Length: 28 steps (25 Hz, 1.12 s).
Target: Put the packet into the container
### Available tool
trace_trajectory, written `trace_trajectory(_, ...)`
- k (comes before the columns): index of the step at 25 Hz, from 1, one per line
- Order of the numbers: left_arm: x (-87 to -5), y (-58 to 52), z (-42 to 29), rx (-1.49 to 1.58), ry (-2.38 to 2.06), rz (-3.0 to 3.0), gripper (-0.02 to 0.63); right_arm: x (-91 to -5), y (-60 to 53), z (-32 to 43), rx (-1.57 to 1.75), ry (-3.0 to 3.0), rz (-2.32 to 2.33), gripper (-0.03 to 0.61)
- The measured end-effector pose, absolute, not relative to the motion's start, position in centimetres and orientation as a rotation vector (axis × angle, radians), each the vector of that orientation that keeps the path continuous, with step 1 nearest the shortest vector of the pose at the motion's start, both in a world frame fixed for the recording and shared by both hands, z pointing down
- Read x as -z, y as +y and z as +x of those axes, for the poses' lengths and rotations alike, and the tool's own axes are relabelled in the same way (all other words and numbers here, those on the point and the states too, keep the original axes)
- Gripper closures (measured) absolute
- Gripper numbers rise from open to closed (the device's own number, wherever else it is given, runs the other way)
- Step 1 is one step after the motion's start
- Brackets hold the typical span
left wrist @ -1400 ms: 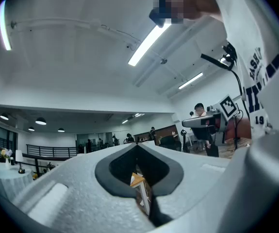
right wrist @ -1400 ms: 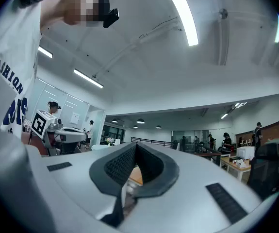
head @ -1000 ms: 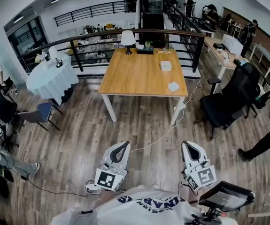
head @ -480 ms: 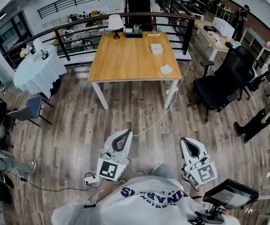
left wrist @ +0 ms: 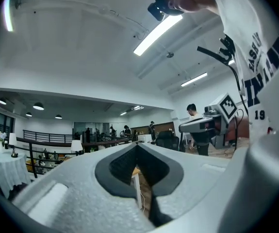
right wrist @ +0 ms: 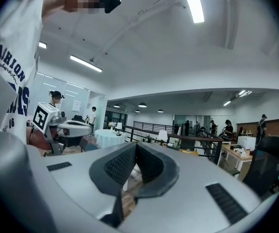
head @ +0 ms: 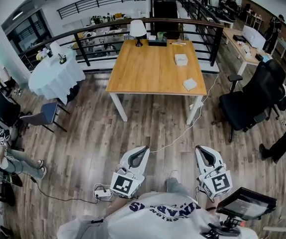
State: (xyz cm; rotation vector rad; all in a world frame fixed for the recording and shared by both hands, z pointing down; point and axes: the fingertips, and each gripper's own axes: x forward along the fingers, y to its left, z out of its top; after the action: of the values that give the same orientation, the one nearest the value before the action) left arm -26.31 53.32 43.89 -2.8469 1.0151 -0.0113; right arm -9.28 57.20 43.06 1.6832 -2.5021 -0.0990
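A wooden table (head: 152,68) stands across the floor ahead of me. On its right side lie two small white things: a flat packet (head: 189,84) near the front corner and a box-like container (head: 181,59) further back. Both grippers hang low in front of my body, far short of the table. My left gripper (head: 142,150) has its jaws together and nothing in them; its own view shows the tips (left wrist: 137,145) meeting. My right gripper (head: 204,150) is likewise shut and empty, its tips (right wrist: 135,144) touching.
A white lamp (head: 138,31) stands at the table's back edge. A black office chair (head: 252,101) sits to the right, a round white-clothed table (head: 55,76) and a blue chair (head: 43,117) to the left. A cable (head: 177,136) crosses the floor to a power strip (head: 103,194).
The head view swung left, then back right. The table looks slightly nearer. Both grippers stayed shut and empty, shifting a little rightward in the picture, and a shoe now shows between them.
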Motion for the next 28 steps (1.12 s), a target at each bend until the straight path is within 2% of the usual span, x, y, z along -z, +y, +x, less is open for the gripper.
trace_trajectory(8,-43.9,48.0,-20.0,0.084,1.078,-2.810,0.609,-44.4,49.2,0.3,-0.011,-2.533,1.797,0.571)
trace_trajectory(13,-42.6,43.5,-16.8,-0.119,1.134,-2.920,0.609,-45.5,45.5,4.2,-0.042,-2.545,1.797,0.571)
trace_trajectory(21,-43.7,40.5,-8.7,0.322,1.002,-2.460,0.609,-48.0,41.3,9.5,-0.090,-2.562,1.754,0.571)
trace_trajectory(28,-44.3,41.8,-4.0,0.339,0.931,-2.442,0.609,-49.9,38.2,12.2,-0.129,-2.537,1.687,0.571)
